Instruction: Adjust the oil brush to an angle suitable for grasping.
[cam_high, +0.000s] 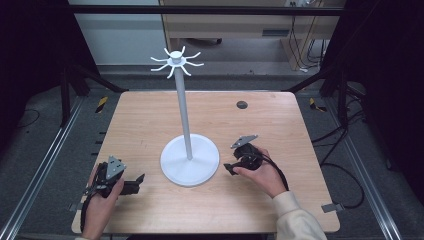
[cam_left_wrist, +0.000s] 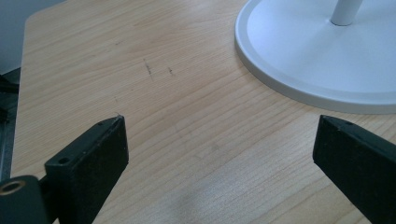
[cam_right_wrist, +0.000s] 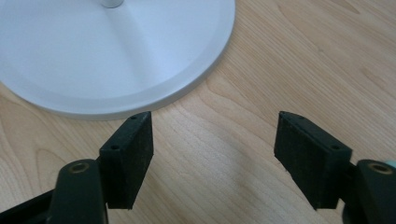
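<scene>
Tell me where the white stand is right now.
In the high view the white stand sits mid-table toward the near edge, its round base between the left gripper and the right gripper, neither touching it.

Your left hand (cam_high: 102, 192) holds the left claw (cam_high: 136, 183) at the 7 o'clock area of the worktop (cam_high: 150, 120), low over its surface. The jaws point toward 3 o'clock and stand wide apart, with nothing between them. Your right hand (cam_high: 262, 172) holds the right claw (cam_high: 230, 168) at the 4 o'clock area. Its jaws point toward 9 o'clock, likewise spread and empty. The two claws face each other, well apart.
</scene>
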